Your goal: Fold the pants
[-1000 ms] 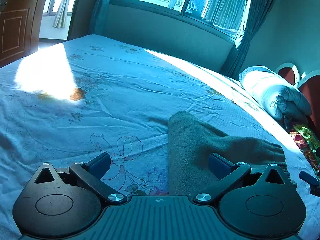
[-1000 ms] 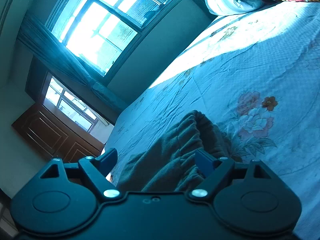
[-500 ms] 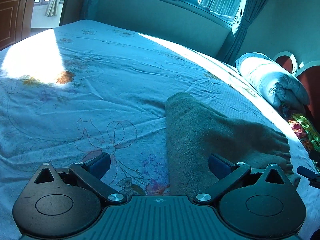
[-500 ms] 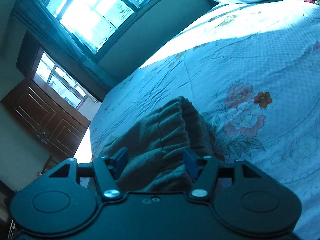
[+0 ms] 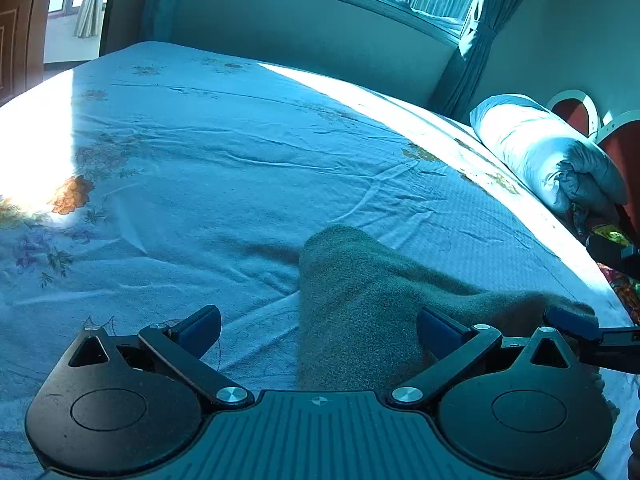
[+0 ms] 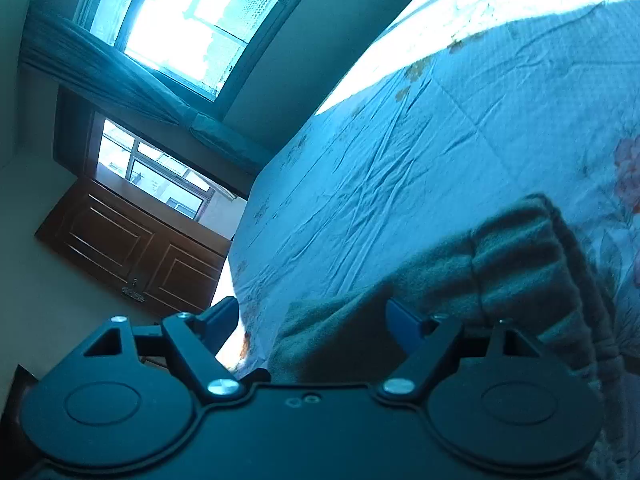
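Note:
Grey-brown pants [image 5: 360, 300] lie folded on the light blue flowered bed sheet [image 5: 240, 160]. My left gripper [image 5: 320, 326] hangs low over their near end, jaws wide open, with the left edge of the cloth between the fingers and not pinched. In the right wrist view the gathered elastic waistband of the pants [image 6: 520, 264] bulges at the right. My right gripper [image 6: 312, 320] is open too, its right finger [image 6: 404, 320] over the cloth and its left finger off the pants' edge. One blue fingertip of the right gripper [image 5: 572, 322] shows at the far right of the left wrist view.
A rolled white quilt or pillow [image 5: 548, 156] lies at the head of the bed, with a colourful cloth [image 5: 624, 284] beside it. A window with curtains [image 6: 192, 24] runs along the far wall. A brown wooden door [image 6: 132, 252] stands past the bed's foot.
Both grippers have slid sideways along the pants. The right view has rolled and swung, so the waistband now sits to its right. The right gripper's fingertip has come further into the left view.

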Available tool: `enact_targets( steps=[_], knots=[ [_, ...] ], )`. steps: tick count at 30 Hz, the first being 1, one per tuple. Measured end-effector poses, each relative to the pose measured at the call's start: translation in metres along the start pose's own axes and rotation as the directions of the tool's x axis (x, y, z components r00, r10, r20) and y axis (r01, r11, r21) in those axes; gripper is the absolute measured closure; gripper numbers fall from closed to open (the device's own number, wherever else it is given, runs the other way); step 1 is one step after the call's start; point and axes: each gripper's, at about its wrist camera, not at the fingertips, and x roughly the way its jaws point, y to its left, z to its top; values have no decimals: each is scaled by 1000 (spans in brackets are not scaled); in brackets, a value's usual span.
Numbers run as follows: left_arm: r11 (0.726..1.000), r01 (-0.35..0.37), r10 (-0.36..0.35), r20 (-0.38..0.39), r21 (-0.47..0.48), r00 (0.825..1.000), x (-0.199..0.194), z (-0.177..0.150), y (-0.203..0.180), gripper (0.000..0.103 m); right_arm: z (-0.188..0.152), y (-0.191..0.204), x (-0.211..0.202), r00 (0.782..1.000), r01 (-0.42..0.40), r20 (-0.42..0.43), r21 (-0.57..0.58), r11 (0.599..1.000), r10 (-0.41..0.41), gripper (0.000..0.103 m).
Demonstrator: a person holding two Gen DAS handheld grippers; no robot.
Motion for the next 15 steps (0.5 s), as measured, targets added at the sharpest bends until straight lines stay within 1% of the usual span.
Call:
enact_targets(
  steps=[1, 2, 3, 4, 5, 6, 7, 8, 9, 10, 11, 12, 14, 15],
  knots=[
    [1000, -2, 2, -8, 2, 1000, 3, -1, 0, 0, -1, -3, 9, 999, -36, -26, 36, 999, 37, 28],
    [1000, -8, 8, -21, 9, 1000, 7, -2, 1, 0, -1, -6, 16, 998, -42, -51, 61, 997, 45, 29],
    [1000, -18, 18, -39, 18, 999, 11, -3, 2, 0, -4, -12, 26, 997, -8, -75, 71, 997, 13, 31],
    [999, -29, 31, -72, 28, 997, 17, -5, 3, 0, -5, -16, 33, 993, 77, -93, 50, 996, -72, 36],
    [999, -38, 42, -110, 32, 993, 24, -7, 4, 0, -6, -20, 38, 980, 168, -115, 32, 985, -163, 62],
    [999, -36, 40, -128, 29, 991, 28, -10, 6, 0, -9, -20, 39, 971, 208, -121, 6, 978, -206, 72],
    [999, -31, 34, -127, 28, 991, 28, -11, 7, 0, -10, -18, 35, 973, 193, -130, -11, 981, -193, 72],
    [999, -26, 30, -123, 31, 992, 25, -10, 7, 0, -11, -12, 29, 976, 166, -138, -23, 986, -168, 64],
    [999, -16, 20, -115, 34, 993, 20, -9, 8, 0, -12, -4, 16, 983, 126, -130, -48, 991, -131, 59],
    [999, -7, 11, -108, 35, 994, 14, -9, 9, 0, -12, 3, -2, 989, 101, -102, -90, 991, -110, 46],
    [999, 9, -5, -95, 41, 995, 5, -10, 10, 0, -11, 8, -22, 993, 97, -60, -127, 987, -105, 27],
    [998, 27, -22, -80, 53, 997, -5, -12, 12, 0, -9, 9, -44, 994, 104, -15, -147, 984, -107, 24],
    [998, 37, -34, -61, 52, 998, -18, -18, 16, 0, -3, -2, -83, 993, 113, 44, -160, 981, -108, 25],
    [998, 50, -48, -67, 37, 997, -23, -22, 20, 0, -1, -12, -99, 990, 136, 69, -151, 979, -127, 23]
  ],
)
